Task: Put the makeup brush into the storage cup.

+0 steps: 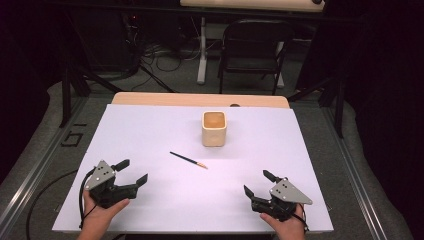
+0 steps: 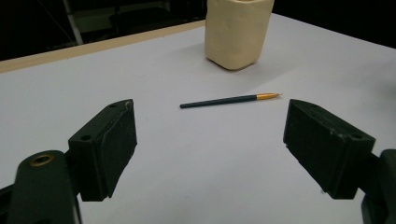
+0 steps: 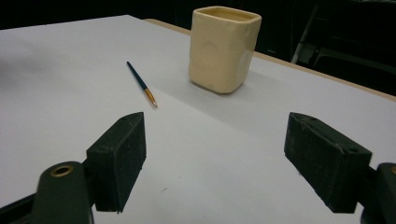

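Note:
A thin dark paintbrush (image 1: 188, 160) with a gold ferrule lies flat near the middle of the white table (image 1: 150, 130). Behind it stands a cream square cup (image 1: 214, 128), upright and with nothing in it that I can see. My left gripper (image 1: 133, 171) rests at the front left, jaws wide open, nothing between them. My right gripper (image 1: 256, 183) sits at the front right, also open and holding nothing. In the left gripper view the paintbrush (image 2: 229, 100) lies ahead between the jaws, the cup (image 2: 238, 31) beyond. In the right gripper view the paintbrush (image 3: 141, 84) lies left of the cup (image 3: 223, 47).
The white sheet covers a wooden table whose far edge (image 1: 200, 99) shows as a tan strip. A black folding chair (image 1: 252, 50) and cables stand on the floor behind. Metal rails (image 1: 30, 175) run along both sides of the table.

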Demonstrator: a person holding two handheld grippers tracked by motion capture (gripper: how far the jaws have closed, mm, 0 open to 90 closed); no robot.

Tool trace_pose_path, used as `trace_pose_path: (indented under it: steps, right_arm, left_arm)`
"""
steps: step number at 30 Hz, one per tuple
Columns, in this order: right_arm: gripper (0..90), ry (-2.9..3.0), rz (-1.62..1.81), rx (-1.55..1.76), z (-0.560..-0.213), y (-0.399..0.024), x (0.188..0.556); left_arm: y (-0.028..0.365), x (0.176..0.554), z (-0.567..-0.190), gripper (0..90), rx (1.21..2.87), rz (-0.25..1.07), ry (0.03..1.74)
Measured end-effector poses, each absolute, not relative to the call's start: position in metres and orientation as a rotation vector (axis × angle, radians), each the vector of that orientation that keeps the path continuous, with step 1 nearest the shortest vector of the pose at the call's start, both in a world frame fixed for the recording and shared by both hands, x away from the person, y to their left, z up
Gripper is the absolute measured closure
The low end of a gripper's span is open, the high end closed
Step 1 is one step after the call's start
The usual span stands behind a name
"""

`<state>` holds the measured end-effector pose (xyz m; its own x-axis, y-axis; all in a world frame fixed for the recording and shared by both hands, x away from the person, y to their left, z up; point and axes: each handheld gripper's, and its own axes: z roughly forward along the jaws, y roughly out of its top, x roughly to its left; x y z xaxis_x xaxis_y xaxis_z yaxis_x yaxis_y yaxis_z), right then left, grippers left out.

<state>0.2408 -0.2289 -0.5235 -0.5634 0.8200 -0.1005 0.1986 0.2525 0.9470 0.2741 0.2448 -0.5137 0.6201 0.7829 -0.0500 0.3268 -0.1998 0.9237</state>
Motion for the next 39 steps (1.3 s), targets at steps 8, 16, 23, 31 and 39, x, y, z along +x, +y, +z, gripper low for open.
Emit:
trace_pose_path:
  steps: [8,16,23,31,39]
  right_arm:
    - [21.0,1.939,1.316,0.923,-0.525,-0.23,0.24]
    - [21.3,1.934,1.32,0.922,-0.526,-0.23,0.242]
    - [21.7,1.943,1.307,0.921,-0.526,-0.229,0.241]
    - [22.1,1.949,1.307,0.942,-0.527,-0.232,0.242]
    - [22.3,1.955,1.305,0.942,-0.527,-0.231,0.242]
  left_arm:
    - [0.242,0.279,-0.515,16.0,1.814,0.482,0.905]
    - [0.244,0.282,-0.508,16.0,1.815,0.462,0.911]
    - [0.243,0.286,-0.501,16.2,1.844,0.41,0.944]
    - [0.239,0.299,-0.494,15.7,1.877,0.374,0.963]
    - [0.224,0.308,-0.482,17.4,1.932,0.392,0.931]
